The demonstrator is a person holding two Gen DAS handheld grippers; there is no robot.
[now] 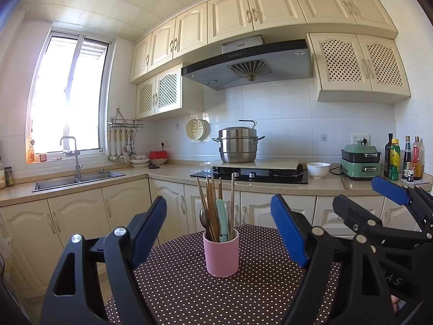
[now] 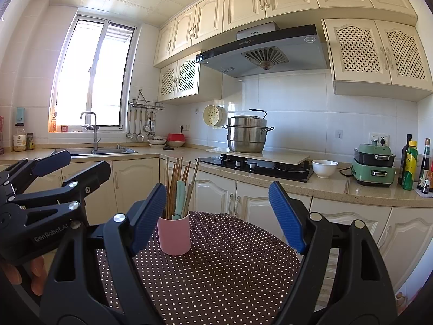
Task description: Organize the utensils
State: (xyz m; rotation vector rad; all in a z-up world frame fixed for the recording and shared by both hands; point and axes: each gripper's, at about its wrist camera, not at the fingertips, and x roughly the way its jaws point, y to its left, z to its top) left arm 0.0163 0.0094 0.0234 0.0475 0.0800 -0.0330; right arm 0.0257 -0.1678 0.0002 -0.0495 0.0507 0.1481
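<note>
A pink cup stands upright on a round table with a brown polka-dot cloth. It holds wooden chopsticks, a metal spoon and a mint-green handled utensil. My left gripper is open and empty, its blue pads either side of the cup but nearer the camera. My right gripper is open and empty, with the cup just inside its left pad. The right gripper also shows at the left wrist view's right edge, and the left gripper at the right wrist view's left edge.
Behind the table runs a kitchen counter with a sink, a black stove with a steel pot, a white bowl, a green appliance and bottles. Loose chopsticks lie on the counter.
</note>
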